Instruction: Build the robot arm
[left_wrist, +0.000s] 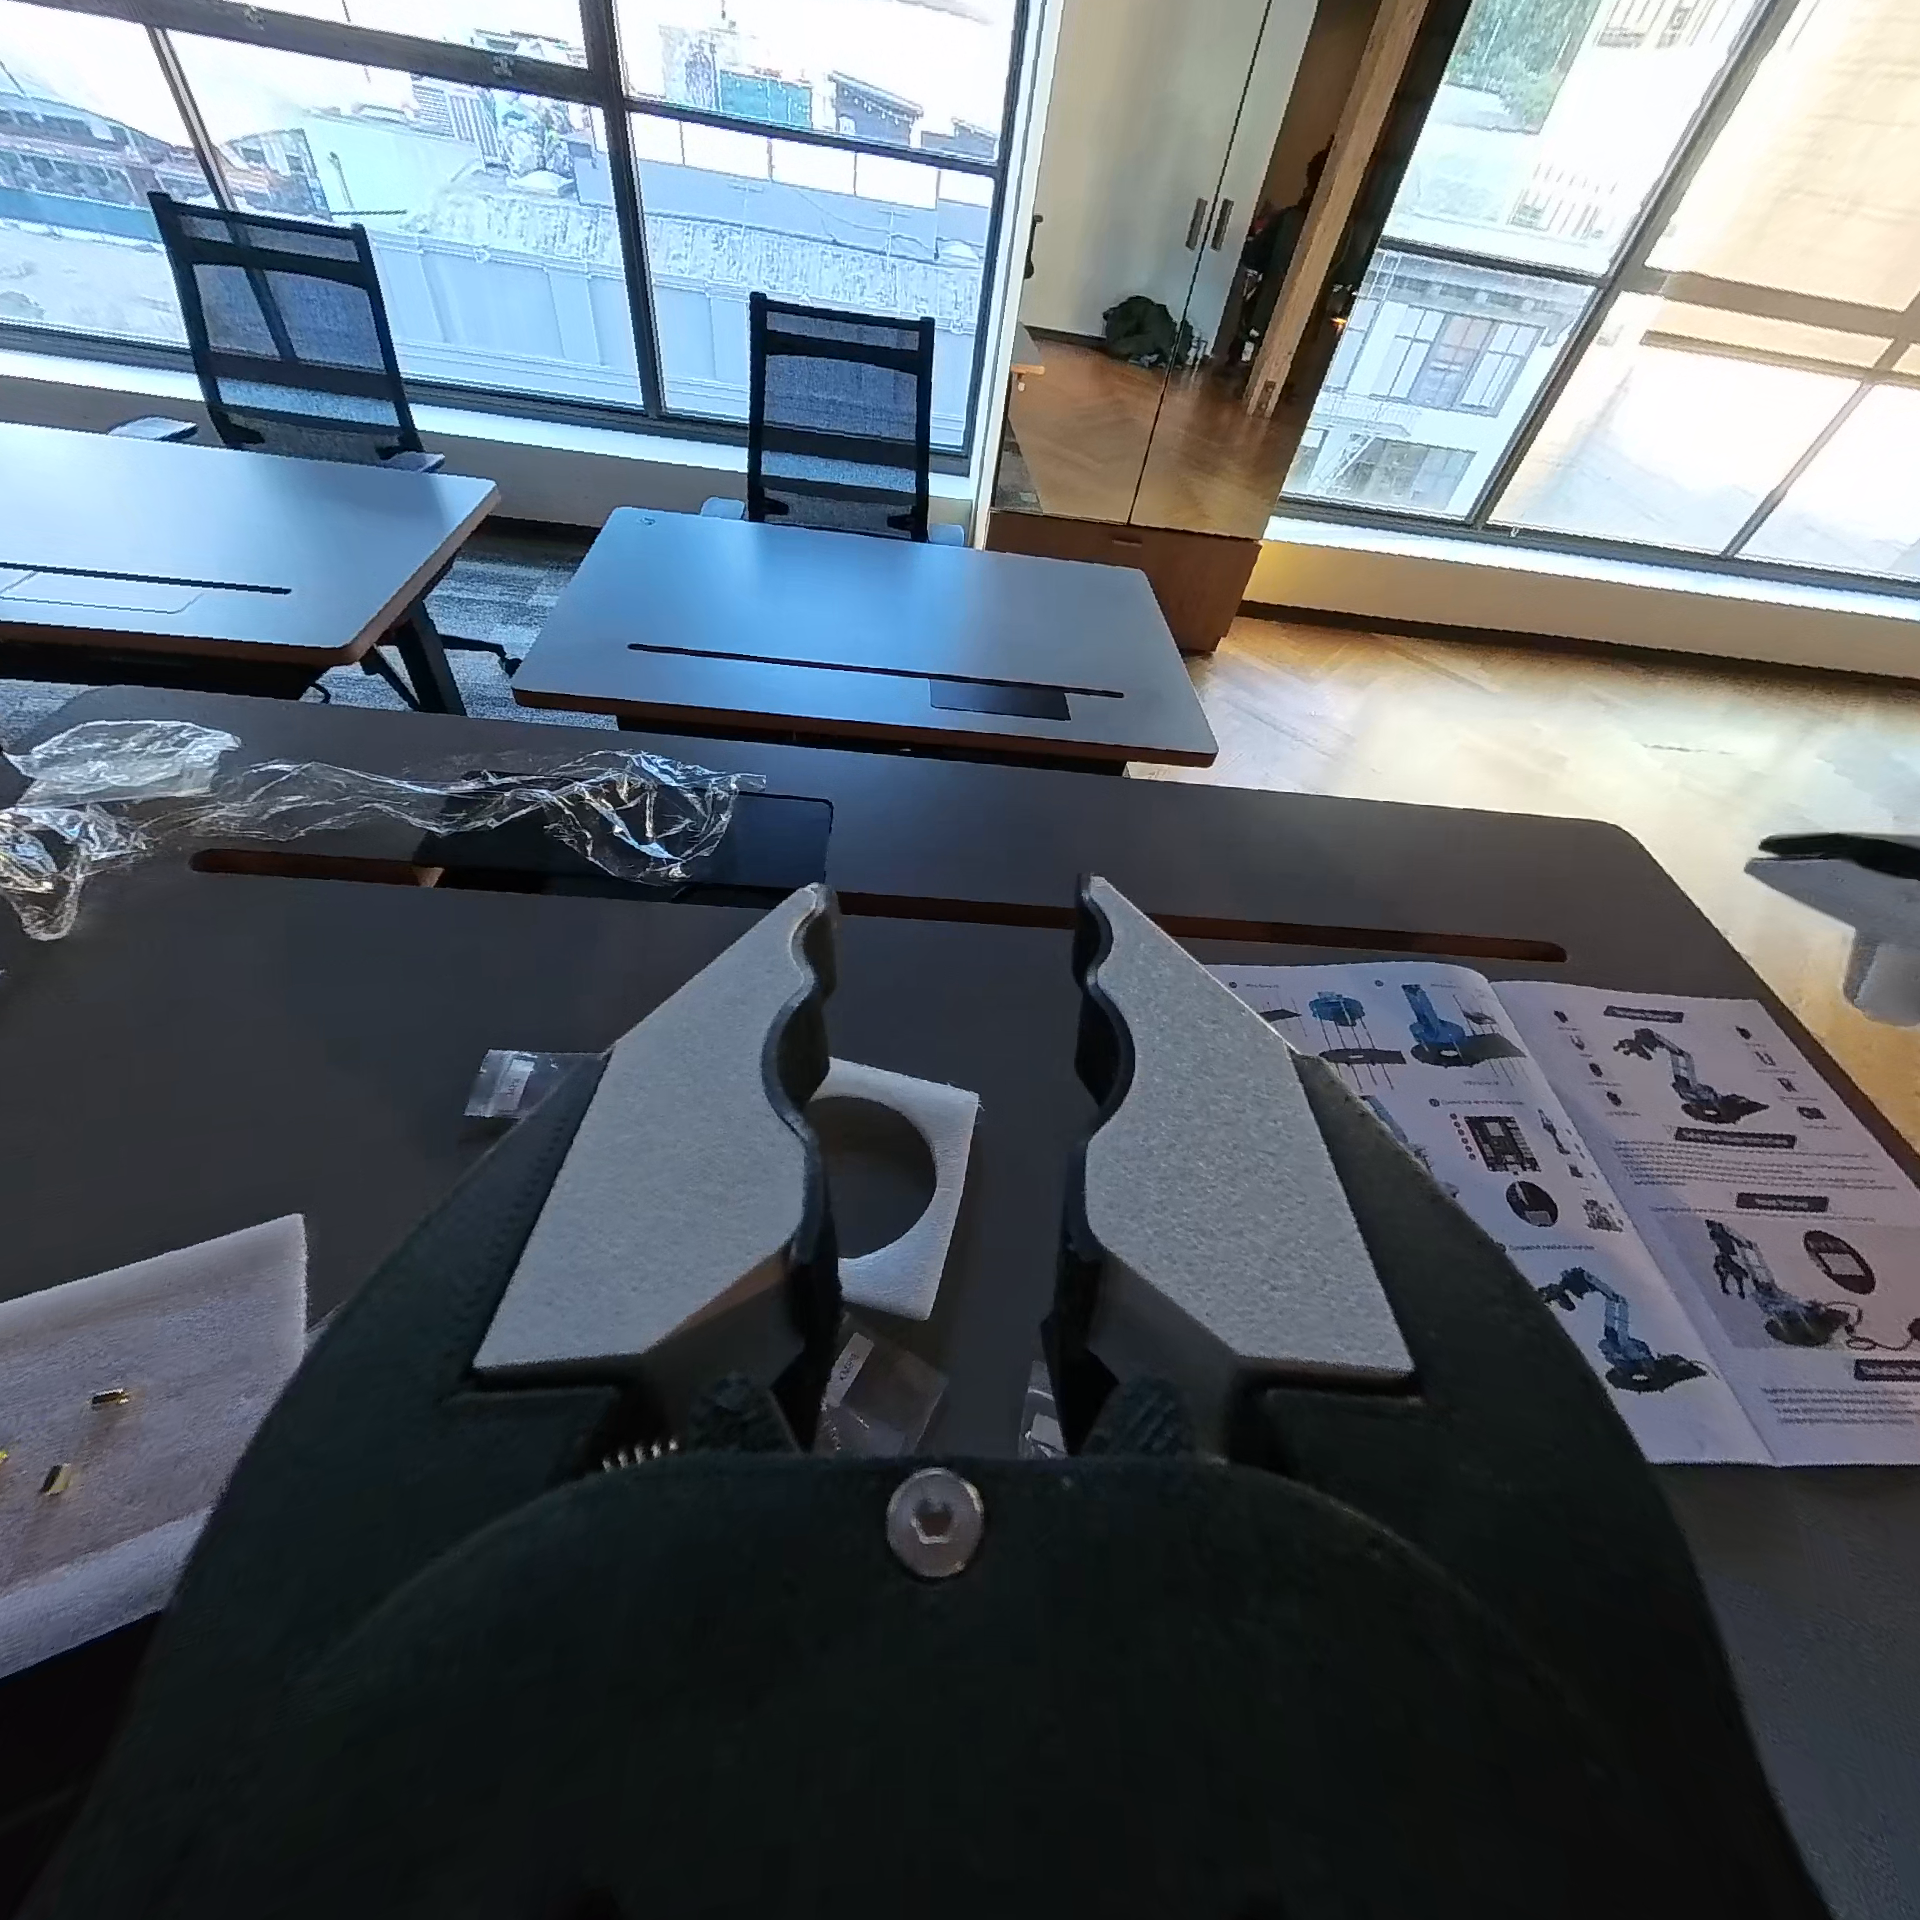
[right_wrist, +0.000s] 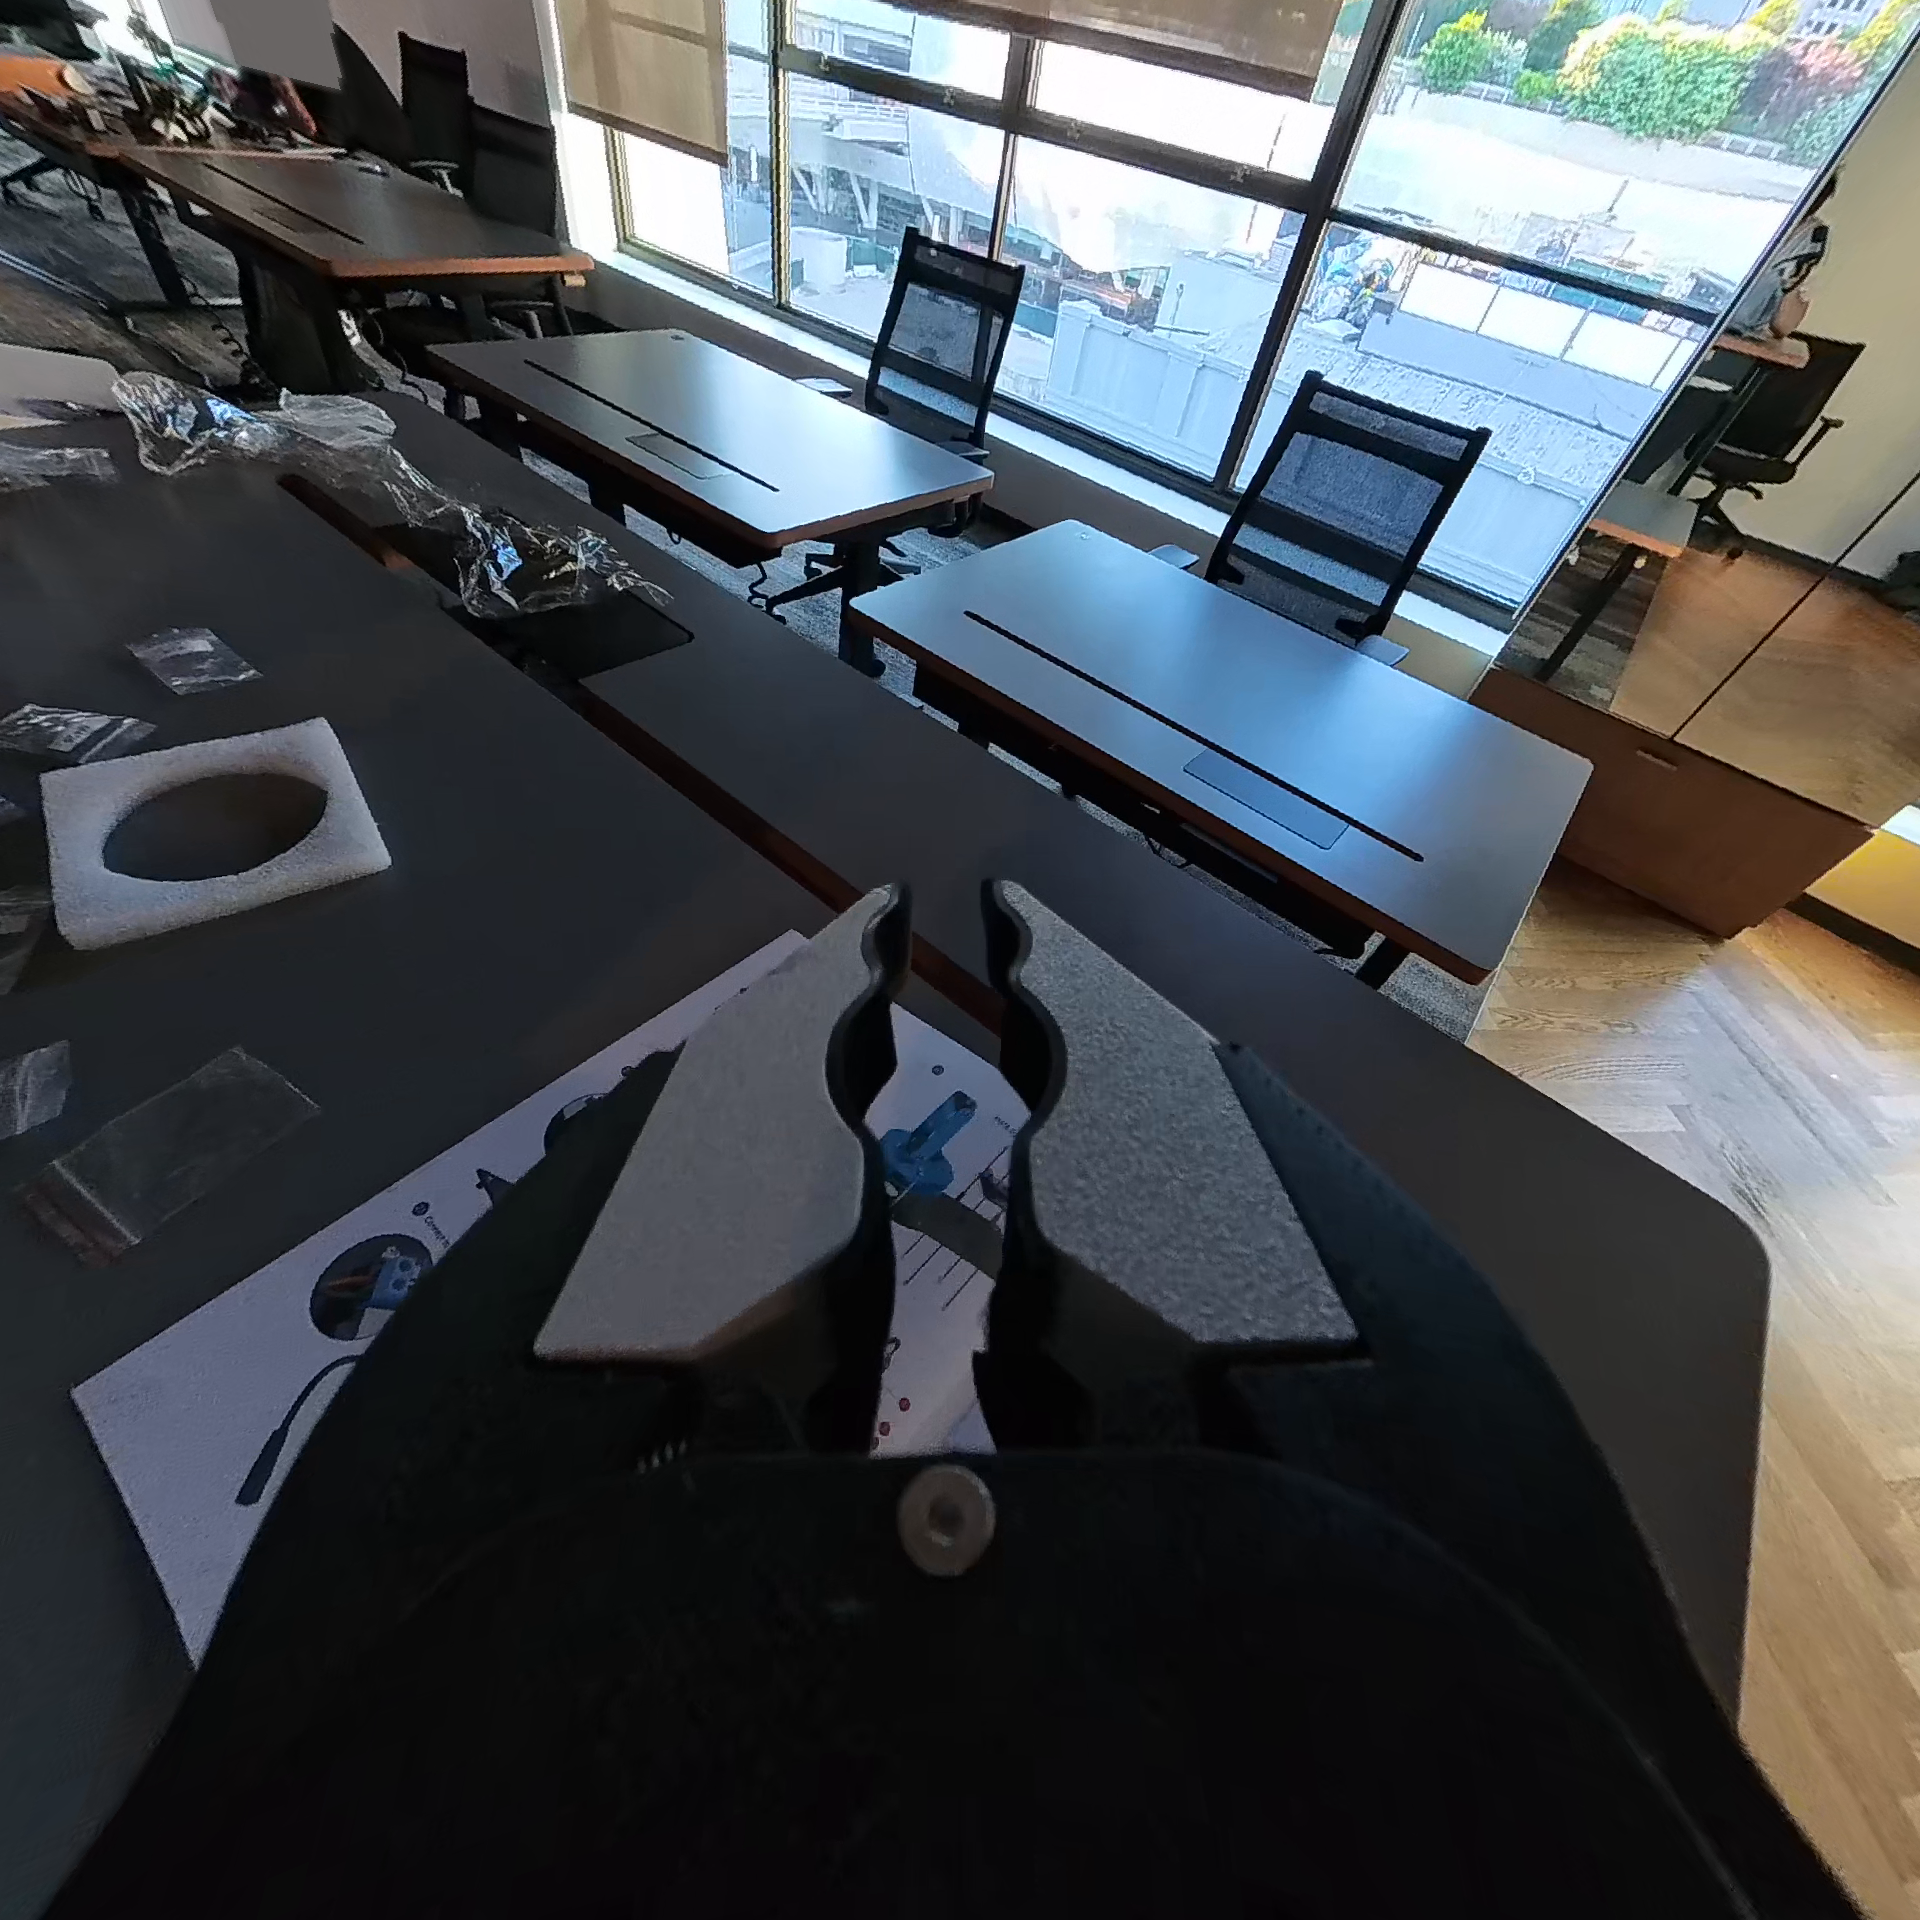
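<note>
Left wrist view: both tongs empty over a cluttered tabletop

Left tongs (left_wrist: 956, 914) are hovering released above a white foam square (left_wrist: 904, 1195). Right tongs (right_wrist: 945, 914), slightly parted and grasping nothing, are hanging over an instruction sheet (right_wrist: 312, 1351), probably spread for reading. Dark tabletop (right_wrist: 582, 831) is sitting in a windowed office.

The dark tabletop (left_wrist: 312, 1039) carries a white foam square with a round hole (left_wrist: 914, 1174) under the left claw (left_wrist: 956, 914), an open printed booklet (left_wrist: 1621, 1174) to its right, and crumpled clear plastic wrap (left_wrist: 468, 810) beyond it.
</note>
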